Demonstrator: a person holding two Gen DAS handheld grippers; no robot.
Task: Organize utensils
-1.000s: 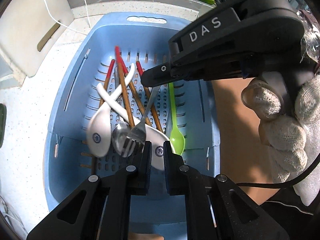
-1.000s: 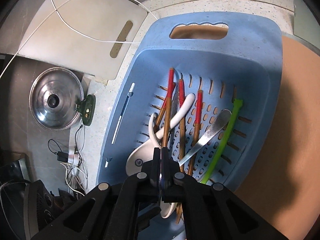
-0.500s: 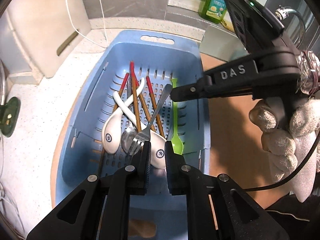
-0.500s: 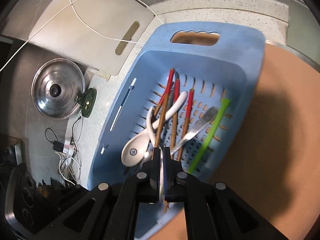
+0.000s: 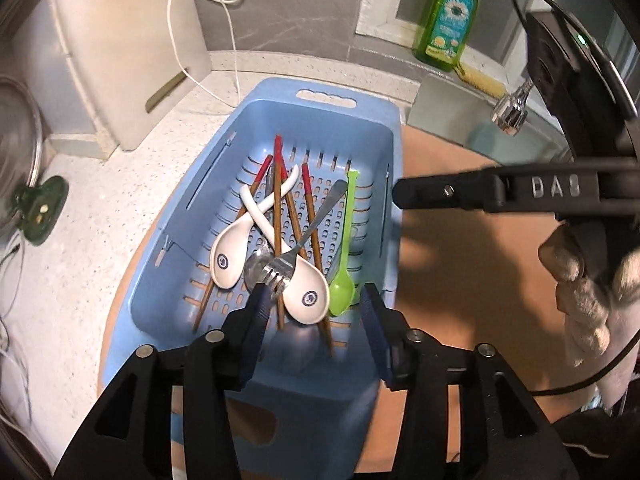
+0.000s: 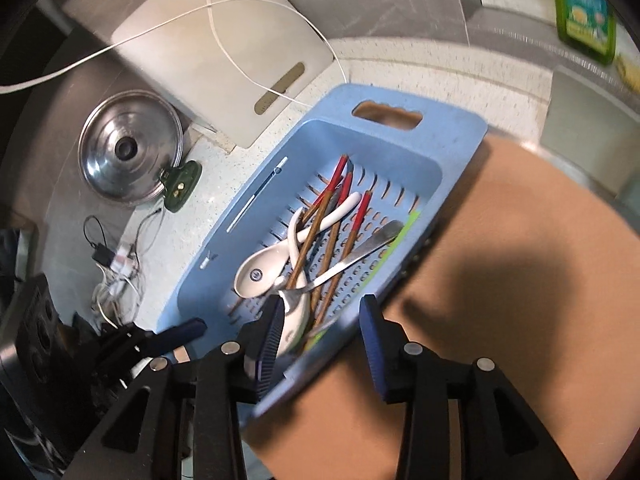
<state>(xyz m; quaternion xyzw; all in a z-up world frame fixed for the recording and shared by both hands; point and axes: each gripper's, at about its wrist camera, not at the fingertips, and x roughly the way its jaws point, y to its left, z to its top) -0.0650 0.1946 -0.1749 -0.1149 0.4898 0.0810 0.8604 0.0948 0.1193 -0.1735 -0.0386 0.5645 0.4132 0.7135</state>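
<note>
Both grippers hang above the blue basket (image 5: pixel 188 216), jaws opening and about half spread, nothing between the pads. The utensils lie heaped in the basket's perforated floor, centre of the left wrist frame: chopsticks (image 5: pixel 276 216), two white spoons (image 5: pixel 226 256), a fork (image 5: pixel 304 240) and a green spoon (image 5: pixel 345 248). Their long axes run roughly top to bottom in that frame — in line with the left gripper (image 5: pixel 312 304), whose tips sit just over the fork tines. The right gripper (image 6: pixel 322 316) stands over the basket's lower edge in its own frame. Judgement: the left hand is nearer the fork, and would need rolling to close across its handle.
</note>
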